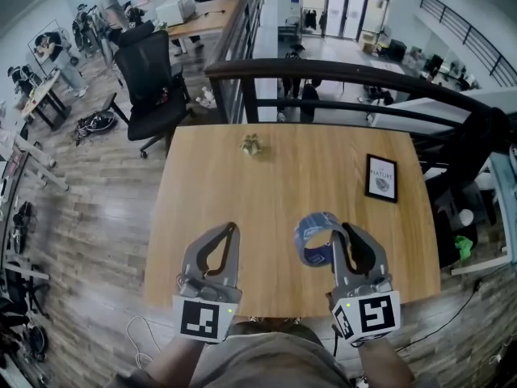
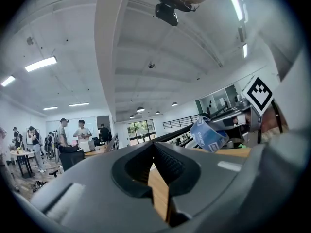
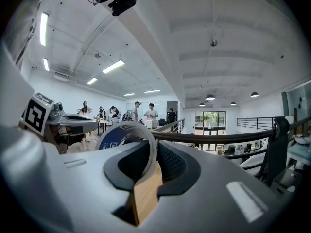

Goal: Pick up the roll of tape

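The roll of tape (image 1: 313, 239), blue with white print, is held tilted just above the near right part of the wooden table (image 1: 275, 184). My right gripper (image 1: 345, 229) is shut on it. In the right gripper view the roll's band (image 3: 121, 135) runs down between the two jaws, with most of the ring sticking out to the left. My left gripper (image 1: 234, 227) hovers over the near left part of the table, its jaws shut and holding nothing. The left gripper view shows the tape (image 2: 208, 136) off to the right, beyond its own closed tips (image 2: 154, 144).
A small crumpled greenish object (image 1: 251, 144) lies near the table's far edge. A black-framed picture (image 1: 381, 177) lies at the right. A dark curved railing (image 1: 347, 75) runs behind the table, and a black office chair (image 1: 149, 79) stands at the far left. People stand in the background.
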`<state>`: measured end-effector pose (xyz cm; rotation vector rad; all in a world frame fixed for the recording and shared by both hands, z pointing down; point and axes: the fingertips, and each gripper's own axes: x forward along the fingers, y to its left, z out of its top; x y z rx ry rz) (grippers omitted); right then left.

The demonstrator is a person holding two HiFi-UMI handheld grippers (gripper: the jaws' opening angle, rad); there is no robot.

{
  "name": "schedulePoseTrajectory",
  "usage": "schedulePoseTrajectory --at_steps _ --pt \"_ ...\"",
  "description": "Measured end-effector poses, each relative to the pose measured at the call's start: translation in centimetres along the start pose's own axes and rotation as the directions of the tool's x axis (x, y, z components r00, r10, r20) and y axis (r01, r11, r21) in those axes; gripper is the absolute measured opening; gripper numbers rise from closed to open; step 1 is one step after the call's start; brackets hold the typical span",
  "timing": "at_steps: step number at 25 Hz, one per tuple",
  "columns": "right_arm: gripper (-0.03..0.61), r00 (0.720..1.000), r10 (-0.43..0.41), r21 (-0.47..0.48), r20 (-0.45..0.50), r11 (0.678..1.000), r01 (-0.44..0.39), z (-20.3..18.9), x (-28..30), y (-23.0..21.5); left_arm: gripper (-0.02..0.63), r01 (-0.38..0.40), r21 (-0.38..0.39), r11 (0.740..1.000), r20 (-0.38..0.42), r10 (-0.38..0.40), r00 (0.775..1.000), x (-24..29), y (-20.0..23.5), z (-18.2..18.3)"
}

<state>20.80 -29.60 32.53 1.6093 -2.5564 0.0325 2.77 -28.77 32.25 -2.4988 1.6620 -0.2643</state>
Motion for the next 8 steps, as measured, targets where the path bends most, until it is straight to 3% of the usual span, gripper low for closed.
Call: schedulePoseTrajectory --at_steps 8 --pt "0.064 1.0 0.027 -0.009 0.0 1.0 -0.027 0.45 0.32 0.6 0.002 -0.003 0.005 1.0 0.001 0.003 1.0 0.06 -0.15 0.29"
